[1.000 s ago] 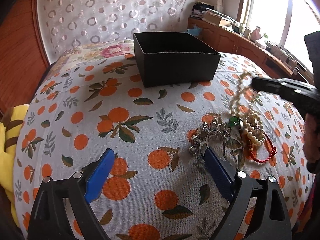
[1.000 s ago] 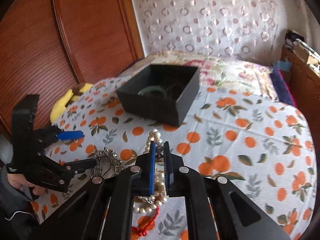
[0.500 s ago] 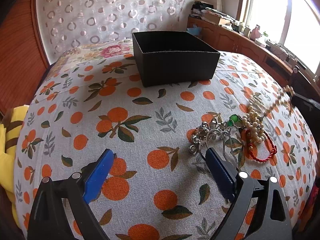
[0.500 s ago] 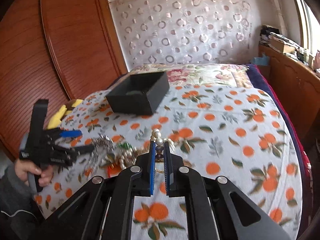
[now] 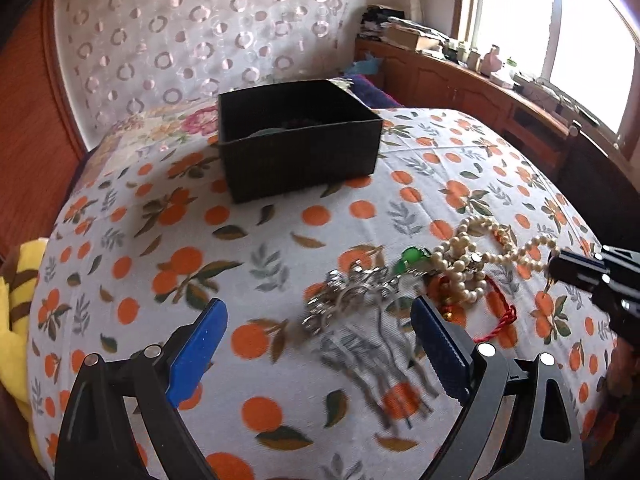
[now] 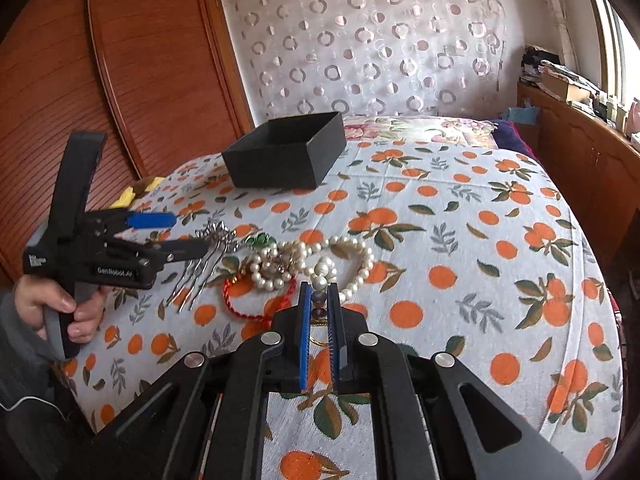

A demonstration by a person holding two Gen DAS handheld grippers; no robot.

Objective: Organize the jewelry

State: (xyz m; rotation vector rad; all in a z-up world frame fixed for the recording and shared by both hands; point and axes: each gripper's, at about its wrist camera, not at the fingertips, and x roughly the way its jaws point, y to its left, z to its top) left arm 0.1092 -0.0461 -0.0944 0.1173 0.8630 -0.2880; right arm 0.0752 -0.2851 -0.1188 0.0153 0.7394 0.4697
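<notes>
The right gripper (image 6: 319,296) is clamped on the pearls (image 6: 320,256), drawing them from the tangle near the bed's (image 6: 460,240) front edge; the left gripper (image 5: 316,344), jaws apart, brackets the comb (image 5: 360,312), likely anchoring it.

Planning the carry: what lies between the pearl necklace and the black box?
Only bare orange-print bedspread between the pearl necklace and black box, per the right wrist view.

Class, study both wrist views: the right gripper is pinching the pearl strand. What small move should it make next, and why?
Probably lift the right gripper straight up. It is shut on the pearl necklace, whose remainder lies tangled with the red cord bracelet on the bedspread. Raising it should free the strand before carrying it to the black box.
</notes>
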